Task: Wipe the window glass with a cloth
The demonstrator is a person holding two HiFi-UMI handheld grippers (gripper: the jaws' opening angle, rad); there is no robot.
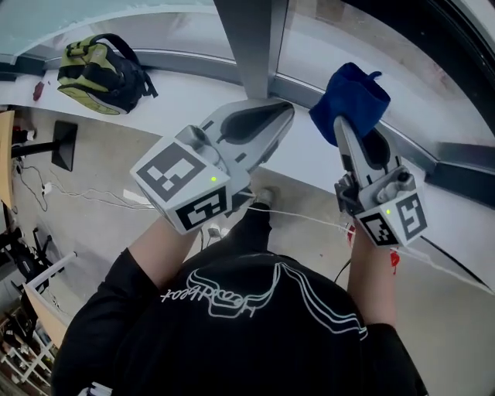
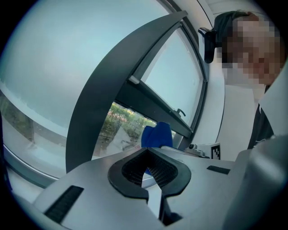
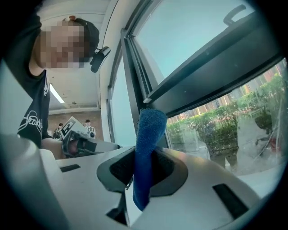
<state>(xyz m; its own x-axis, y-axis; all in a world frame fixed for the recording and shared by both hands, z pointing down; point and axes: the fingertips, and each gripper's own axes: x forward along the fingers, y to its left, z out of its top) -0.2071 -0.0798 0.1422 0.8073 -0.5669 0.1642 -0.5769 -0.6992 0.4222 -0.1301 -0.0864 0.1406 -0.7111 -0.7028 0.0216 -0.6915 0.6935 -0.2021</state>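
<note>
My right gripper [image 1: 346, 125] is shut on a blue cloth [image 1: 350, 99], which bunches above its tips close to the window glass [image 1: 371, 39]. In the right gripper view the cloth [image 3: 150, 130] stands upright between the jaws of the right gripper [image 3: 145, 158], with the glass [image 3: 189, 40] and a dark sash bar behind it. My left gripper [image 1: 280, 110] points at the foot of the grey window post [image 1: 251, 46]; it is shut and holds nothing. The left gripper view has the left gripper [image 2: 148, 155] low in frame, and beyond it the cloth [image 2: 157, 134] and the glass [image 2: 54, 63].
A green and black backpack [image 1: 100, 73] lies on the white sill [image 1: 178, 100] at the left. Cables [image 1: 85, 193] trail over the floor below. A window handle [image 3: 234, 13] sits on the sash. Shrubs and a building show outside.
</note>
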